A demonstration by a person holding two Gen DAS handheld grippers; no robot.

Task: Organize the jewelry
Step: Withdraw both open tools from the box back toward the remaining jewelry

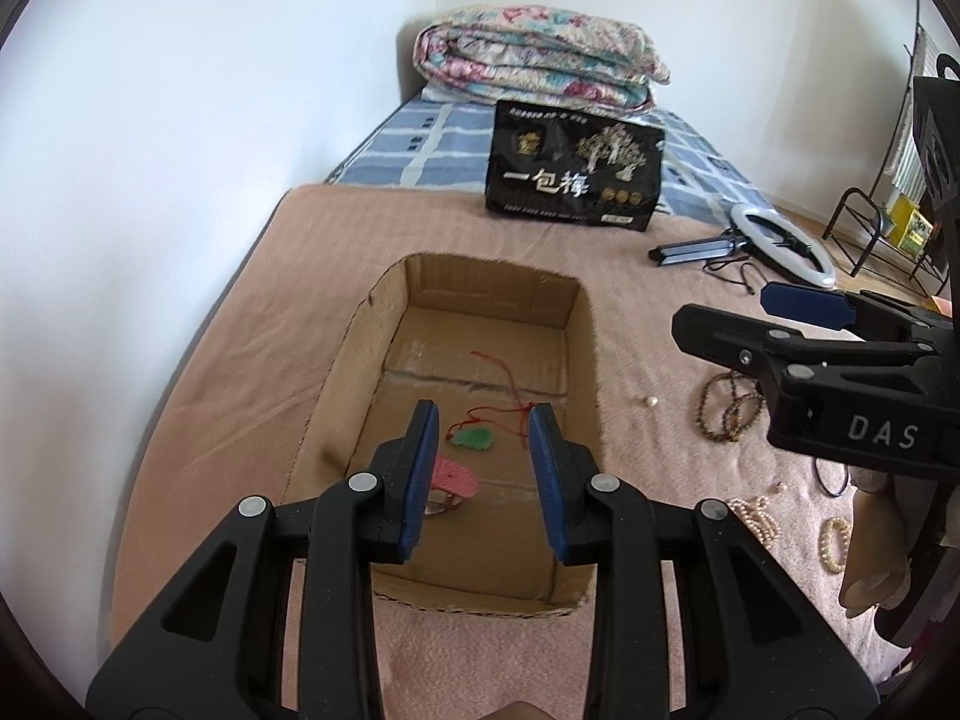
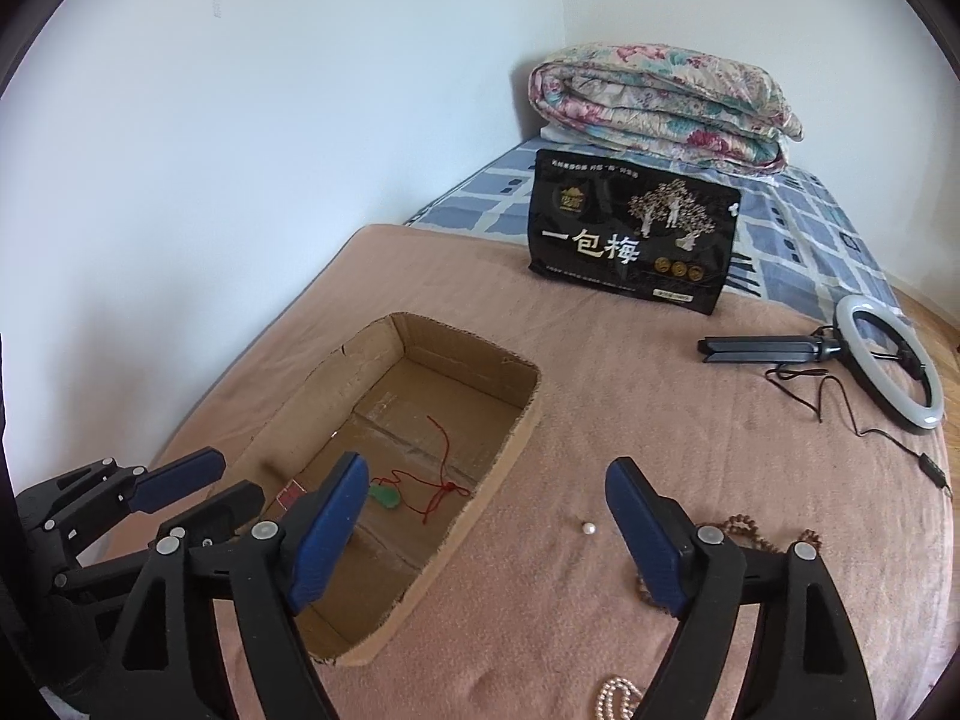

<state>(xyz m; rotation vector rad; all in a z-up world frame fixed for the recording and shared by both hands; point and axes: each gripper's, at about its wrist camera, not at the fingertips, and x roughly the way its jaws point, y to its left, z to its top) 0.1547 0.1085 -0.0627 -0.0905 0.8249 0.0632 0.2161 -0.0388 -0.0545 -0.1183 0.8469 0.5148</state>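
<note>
**Now both grippers hang over the cardboard box**

From my left wrist view, the left gripper (image 1: 483,456) has its jaws parted with nothing between them, above the open cardboard box (image 1: 354,354). Inside lies a green pendant on a red cord (image 1: 474,437), near a pink striped piece (image 1: 453,477). Brown bead strands (image 1: 729,411) lie right of the box on the pink blanket (image 1: 240,360).

From my right wrist view, the right gripper (image 2: 486,531) is spread wide and empty, a loose pearl (image 2: 589,529) between its fingers on the blanket.
</note>
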